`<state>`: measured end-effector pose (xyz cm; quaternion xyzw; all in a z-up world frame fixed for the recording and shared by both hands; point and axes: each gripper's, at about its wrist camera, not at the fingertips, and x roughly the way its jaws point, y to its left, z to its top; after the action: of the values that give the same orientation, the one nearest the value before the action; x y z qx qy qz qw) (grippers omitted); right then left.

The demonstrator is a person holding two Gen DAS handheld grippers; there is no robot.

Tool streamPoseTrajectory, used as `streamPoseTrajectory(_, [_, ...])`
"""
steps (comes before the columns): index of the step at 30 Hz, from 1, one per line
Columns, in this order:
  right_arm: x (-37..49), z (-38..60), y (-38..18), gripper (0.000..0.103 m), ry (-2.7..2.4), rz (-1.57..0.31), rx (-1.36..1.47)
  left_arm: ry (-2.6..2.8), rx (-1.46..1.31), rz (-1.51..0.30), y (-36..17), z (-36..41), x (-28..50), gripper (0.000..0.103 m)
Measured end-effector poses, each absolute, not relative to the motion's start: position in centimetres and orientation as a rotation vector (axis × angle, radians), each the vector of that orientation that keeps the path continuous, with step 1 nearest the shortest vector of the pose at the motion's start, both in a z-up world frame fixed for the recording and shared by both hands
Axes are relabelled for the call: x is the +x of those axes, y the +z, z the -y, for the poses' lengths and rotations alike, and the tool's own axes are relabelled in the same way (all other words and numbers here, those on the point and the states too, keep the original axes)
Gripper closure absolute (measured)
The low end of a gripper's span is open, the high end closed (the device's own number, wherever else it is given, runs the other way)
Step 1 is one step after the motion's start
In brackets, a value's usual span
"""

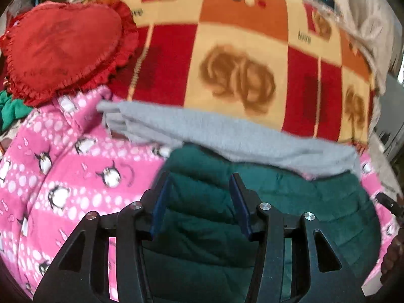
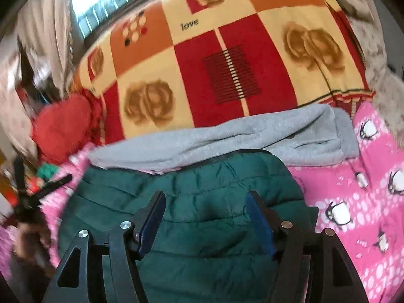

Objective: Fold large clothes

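Over the green quilted jacket (image 1: 252, 217) both grippers, left (image 1: 199, 179) and right (image 2: 204, 197), gape, holding nothing

The green puffer jacket (image 1: 290, 209) runs off the bottom edge in both views, partly tucked behind the gripper frames. Its top hides under the gray garment (image 2: 227, 141). The left gripper (image 2: 38, 197) is just a motion-blurred smear, so no clue how its fingers sit.

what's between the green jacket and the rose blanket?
A grey garment lies bunched across the far edge of the green jacket, with the rose blanket beyond it. Both wrist views show this; the right is clearer.
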<state>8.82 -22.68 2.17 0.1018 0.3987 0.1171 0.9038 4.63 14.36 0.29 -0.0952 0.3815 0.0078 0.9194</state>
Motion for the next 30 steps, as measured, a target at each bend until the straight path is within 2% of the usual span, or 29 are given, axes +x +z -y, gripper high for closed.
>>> streamPoseTrajectory(1, [9.6, 22.5, 0.8, 0.033, 0.222, -0.886, 0.201, 0.023, -0.178, -0.818, -0.4, -14.0, 5.1, 0.056])
streamPoseTrajectory(3, [10.5, 23.2, -1.5, 0.032, 0.192, -0.963, 0.208, 0.057, -0.123, -0.868, -2.2, -13.4, 6.2, 0.056])
streamPoseTrajectory(4, [10.8, 23.5, -2.2, 0.032, 0.187, -0.978, 0.204, 0.071, -0.095, -0.881, -3.1, -13.1, 6.6, 0.053])
streamPoseTrajectory(8, [11.2, 23.4, -3.0, 0.022, 0.173, -0.970, 0.133, 0.092, -0.084, -0.895, -4.3, -13.1, 7.5, 0.044])
streamPoseTrajectory(13, [11.4, 22.2, -3.4, 0.011, 0.163, -0.972, 0.077, 0.092, -0.107, -0.886, -4.8, -13.5, 7.2, 0.040])
streamPoseTrajectory(25, [11.2, 22.0, -3.7, 0.002, 0.158, -0.933, 0.055, 0.079, -0.211, -0.874, -5.2, -14.2, 7.2, 0.034])
streamPoseTrajectory(30, [11.8, 22.1, -3.6, 0.001, 0.176, -0.961, 0.045, 0.089, -0.152, -0.921, -4.9, -13.6, 7.8, 0.034])
